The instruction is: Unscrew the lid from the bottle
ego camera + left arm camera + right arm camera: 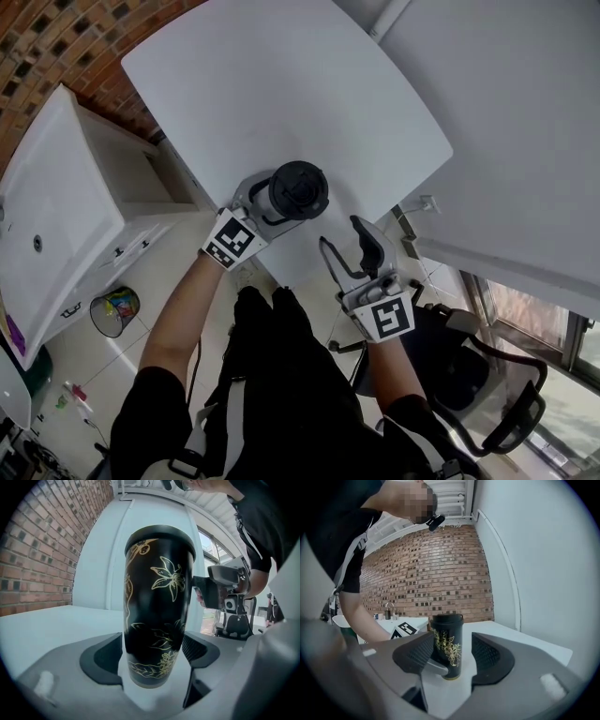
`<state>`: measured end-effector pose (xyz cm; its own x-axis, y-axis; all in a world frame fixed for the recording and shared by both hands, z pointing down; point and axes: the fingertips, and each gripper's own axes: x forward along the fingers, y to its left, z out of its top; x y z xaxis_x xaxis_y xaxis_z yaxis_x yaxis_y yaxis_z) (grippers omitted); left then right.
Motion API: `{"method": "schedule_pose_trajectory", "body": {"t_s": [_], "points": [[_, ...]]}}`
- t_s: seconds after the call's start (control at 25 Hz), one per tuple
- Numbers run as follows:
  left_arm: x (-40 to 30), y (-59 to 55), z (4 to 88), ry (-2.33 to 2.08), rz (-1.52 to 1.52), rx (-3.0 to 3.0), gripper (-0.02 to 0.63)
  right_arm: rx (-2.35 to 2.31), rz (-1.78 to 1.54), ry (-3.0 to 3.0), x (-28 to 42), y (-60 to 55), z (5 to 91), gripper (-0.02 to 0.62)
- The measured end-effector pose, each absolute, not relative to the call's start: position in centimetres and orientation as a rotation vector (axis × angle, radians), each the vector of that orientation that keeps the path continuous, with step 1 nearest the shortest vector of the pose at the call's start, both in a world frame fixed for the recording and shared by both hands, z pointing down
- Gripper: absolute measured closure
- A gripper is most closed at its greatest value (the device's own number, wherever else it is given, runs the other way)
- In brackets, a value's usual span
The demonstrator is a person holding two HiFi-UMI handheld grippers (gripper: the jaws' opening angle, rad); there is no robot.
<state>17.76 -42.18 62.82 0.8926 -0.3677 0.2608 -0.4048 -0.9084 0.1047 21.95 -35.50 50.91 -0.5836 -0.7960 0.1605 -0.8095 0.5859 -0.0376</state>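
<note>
On 1 white table (281, 84), close to its near edge, stands 1 black bottle (157, 606) with gold flowers, its 1 dark lid (300, 189) screwed on top. Of the 2 grippers, the left gripper (153, 660) has the bottle's lower body between its pads, which seem to press on both sides. The right gripper (339, 234) hangs just right of the bottle and nearer, at the table's edge, jaws apart and holding nothing. Beyond the bottle the tabletop runs broad toward a brick wall (431, 573).
</note>
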Motion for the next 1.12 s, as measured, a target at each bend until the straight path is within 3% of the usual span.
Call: {"method": "schedule_pose_trajectory", "body": {"t_s": [0.08,0.28,0.56,0.76,0.96,1.12], "points": [[17.9,-42.1,62.8,-0.572,0.352,2.909,0.202,1.344,0.164,-2.693,20.8,-36.1,50.6,0.306],[18.2,-42.1,62.7,-0.538,0.335,2.907,0.23,1.307,0.127,-2.704,18.5,-37.9,50.3,0.203],[18.2,-42.1,62.6,-0.539,0.336,2.901,0.233,1.308,0.08,-2.755,16.3,-39.9,50.1,0.134],[18.4,-42.2,62.8,-0.551,0.335,2.897,0.233,1.352,0.07,-2.759,15.7,-41.0,50.1,0.129],[18.3,-42.1,62.7,-0.545,0.333,2.891,0.233,1.36,0.052,-2.748,15.3,-41.6,50.0,0.184],[18.3,-42.1,62.7,-0.543,0.337,2.893,0.233,1.24,0.059,-2.792,15.4,-41.5,50.2,0.181]]}}
